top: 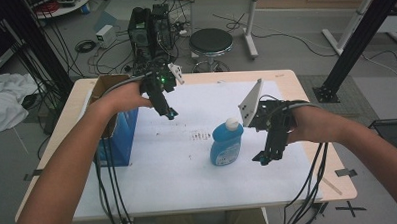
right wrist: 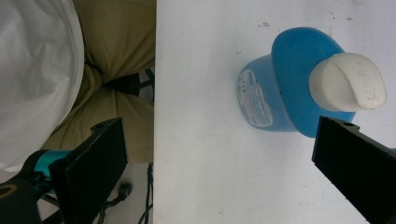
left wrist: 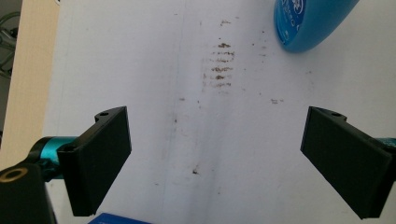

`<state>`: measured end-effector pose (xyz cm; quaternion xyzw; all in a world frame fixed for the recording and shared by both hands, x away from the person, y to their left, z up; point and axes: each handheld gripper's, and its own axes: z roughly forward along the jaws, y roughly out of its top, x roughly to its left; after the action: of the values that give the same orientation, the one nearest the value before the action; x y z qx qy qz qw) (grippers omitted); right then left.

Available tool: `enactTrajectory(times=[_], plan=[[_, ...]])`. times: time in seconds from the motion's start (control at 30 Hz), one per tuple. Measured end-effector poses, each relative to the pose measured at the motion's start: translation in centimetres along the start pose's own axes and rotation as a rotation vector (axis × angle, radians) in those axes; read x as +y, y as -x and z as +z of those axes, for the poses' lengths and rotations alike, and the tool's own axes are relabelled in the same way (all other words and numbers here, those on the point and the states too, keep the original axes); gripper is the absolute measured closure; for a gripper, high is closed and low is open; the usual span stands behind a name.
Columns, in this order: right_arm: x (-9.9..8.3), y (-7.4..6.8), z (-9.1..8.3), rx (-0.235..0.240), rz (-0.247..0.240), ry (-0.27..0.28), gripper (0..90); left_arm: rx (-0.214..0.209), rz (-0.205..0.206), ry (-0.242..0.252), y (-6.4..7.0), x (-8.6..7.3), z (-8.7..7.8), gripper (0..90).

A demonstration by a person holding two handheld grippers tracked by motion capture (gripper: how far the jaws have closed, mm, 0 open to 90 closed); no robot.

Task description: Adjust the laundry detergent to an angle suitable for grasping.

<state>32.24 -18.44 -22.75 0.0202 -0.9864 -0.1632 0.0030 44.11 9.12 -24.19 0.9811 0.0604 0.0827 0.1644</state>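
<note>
The blue bottle (top: 227, 145) stands upright on the white sheet (top: 179, 177) near the middle of the counter (top: 285, 79), white cap (top: 231, 123) on top. The right tongs (top: 264, 159) hang just beside it on its right, jaws spread wide and empty; in the right gripper view the bottle (right wrist: 280, 88) sits off toward one jaw rather than between the two. The left tongs (top: 170, 114) hover open and empty near the blue box (top: 118, 135), well apart from the bottle.

The likely risk is a lopsided approach: one jaw could strike the bottle first and tip or shove it. Its curved, smooth sides may also let it slip if pinched too high, near the cap. The trailing cables (top: 309, 188) could drag across the sheet.
</note>
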Motion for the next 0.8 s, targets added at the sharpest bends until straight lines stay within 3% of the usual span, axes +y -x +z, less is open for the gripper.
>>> enactTrajectory(times=[0.2, 0.27, 0.3, 0.4, 0.43, 0.47, 0.57, 0.6, 0.63, 0.73, 0.77, 0.8], plan=[[-0.1, -0.1, -0.1, -0.003, 0.001, 0.001, 2.5, 0.007, -0.014, 0.005, 0.4, -0.1, -0.1, 8.5], [0.0, -0.1, -0.1, -0.001, -0.003, -0.001, 2.6, 0.009, -0.043, 0.031, 0.6, -0.3, 0.1, 8.5], [0.0, -0.2, -0.1, -0.005, 0.000, 0.002, 2.6, 0.004, -0.022, 0.013, 0.5, -0.3, 0.0, 8.5], [-0.1, -0.3, -0.1, -0.003, -0.004, 0.004, 2.6, 0.004, -0.031, 0.022, 0.5, -0.5, 0.0, 8.5], [-0.1, -0.3, -0.2, -0.006, 0.000, 0.001, 2.6, 0.008, -0.054, 0.038, 0.7, -0.6, 0.1, 8.5], [-0.2, -0.3, -0.2, -0.006, 0.003, 0.008, 2.6, 0.009, -0.034, 0.021, 0.6, -0.6, 0.0, 8.5], [-0.2, -0.3, -0.2, -0.007, 0.003, 0.004, 2.5, 0.012, -0.045, 0.028, 0.6, -0.7, 0.1, 8.5], [-0.2, -0.3, -0.2, -0.007, 0.004, 0.004, 2.6, 0.012, -0.069, 0.048, 0.7, -0.8, 0.3, 8.5], [-0.2, -0.2, -0.3, -0.006, -0.004, 0.000, 2.6, 0.008, -0.058, 0.041, 0.6, -0.8, 0.2, 8.5], [-0.3, -0.2, -0.2, -0.011, 0.000, 0.004, 2.6, 0.013, -0.079, 0.062, 0.8, -1.0, 0.4, 8.5], [-0.5, -0.1, -0.3, -0.012, 0.003, 0.004, 2.6, 0.012, -0.101, 0.092, 1.1, -1.2, 0.7, 8.5], [-0.5, -0.1, -0.3, -0.012, 0.001, 0.004, 2.6, 0.008, -0.096, 0.096, 1.1, -1.4, 0.8, 8.5]])
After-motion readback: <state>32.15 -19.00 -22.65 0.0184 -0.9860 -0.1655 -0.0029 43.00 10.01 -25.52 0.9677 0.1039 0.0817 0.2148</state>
